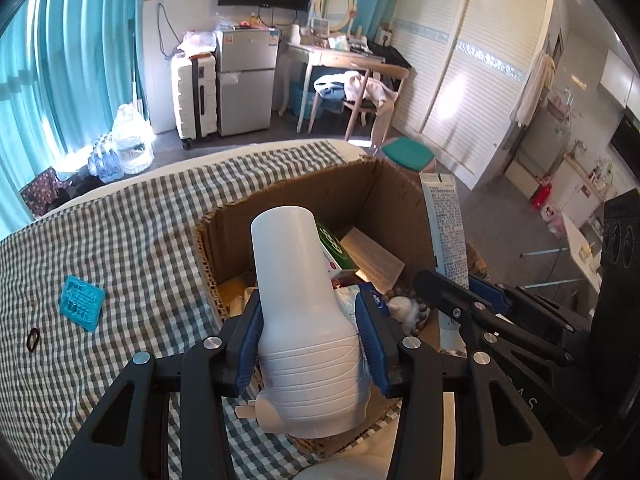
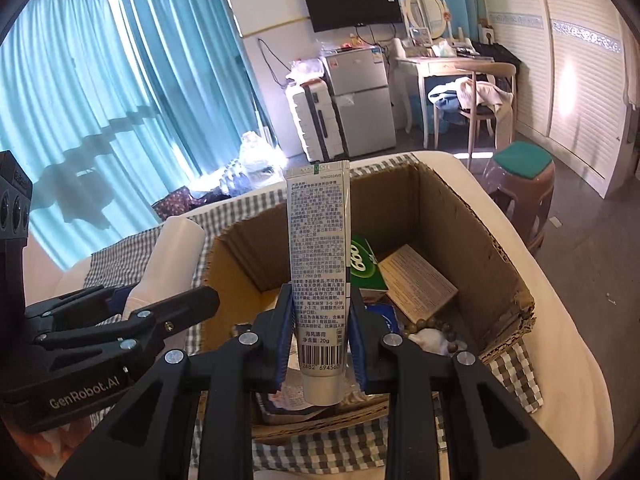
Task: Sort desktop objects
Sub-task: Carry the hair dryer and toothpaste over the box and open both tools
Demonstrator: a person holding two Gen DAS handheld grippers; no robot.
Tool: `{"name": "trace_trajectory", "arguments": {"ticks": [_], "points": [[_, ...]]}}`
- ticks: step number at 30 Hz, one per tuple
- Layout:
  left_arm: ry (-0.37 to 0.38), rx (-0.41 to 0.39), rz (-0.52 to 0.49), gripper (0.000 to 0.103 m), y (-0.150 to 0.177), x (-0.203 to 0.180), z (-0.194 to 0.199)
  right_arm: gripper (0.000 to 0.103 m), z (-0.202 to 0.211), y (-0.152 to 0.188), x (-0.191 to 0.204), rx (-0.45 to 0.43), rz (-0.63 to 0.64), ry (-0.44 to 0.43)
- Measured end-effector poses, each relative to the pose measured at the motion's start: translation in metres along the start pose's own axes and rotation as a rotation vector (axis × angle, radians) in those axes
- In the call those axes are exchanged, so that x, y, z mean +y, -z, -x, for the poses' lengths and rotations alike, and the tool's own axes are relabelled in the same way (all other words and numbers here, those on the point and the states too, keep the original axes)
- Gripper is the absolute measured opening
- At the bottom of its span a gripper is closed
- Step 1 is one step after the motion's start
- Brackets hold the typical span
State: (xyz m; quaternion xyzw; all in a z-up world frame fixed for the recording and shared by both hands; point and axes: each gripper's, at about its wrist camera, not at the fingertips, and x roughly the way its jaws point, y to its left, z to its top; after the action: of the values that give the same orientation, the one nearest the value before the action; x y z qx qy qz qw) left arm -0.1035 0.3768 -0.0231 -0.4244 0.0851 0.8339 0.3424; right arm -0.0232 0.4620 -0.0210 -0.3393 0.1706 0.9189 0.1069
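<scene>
Item: open brown cardboard box, landmark, sitting on the grey-and-white checked bed cover.

Left jaws: I am gripping a tall white plastic spray bottle around its ribbed lower body, blue pads pressing both sides. Its long axis is running away from me, blunt top hanging over the box's near-left corner.

Right jaws: I am pinching a white printed toothpaste tube near its cap end, crimped tail standing up over the box's near wall.

Relation: both items are lying just above the box opening; the tube appears nearer the middle, so lowering it comes first, I judge.

Contents: green carton, tan booklet.

Outside the box, left: teal blister pack.
</scene>
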Motion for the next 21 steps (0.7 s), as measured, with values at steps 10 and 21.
{"name": "trace_trajectory", "arguments": {"ticks": [10,21], "points": [[-0.053,-0.039,-0.021,0.09,-0.003,0.018,0.018,0.049,-0.011,-0.006,-0.009,0.029,-0.043,0.03],[-0.227,-0.074,0.096,0.093,0.049,0.09,0.089,0.057,0.041,0.001,0.062,-0.056,0.053,-0.037]]}}
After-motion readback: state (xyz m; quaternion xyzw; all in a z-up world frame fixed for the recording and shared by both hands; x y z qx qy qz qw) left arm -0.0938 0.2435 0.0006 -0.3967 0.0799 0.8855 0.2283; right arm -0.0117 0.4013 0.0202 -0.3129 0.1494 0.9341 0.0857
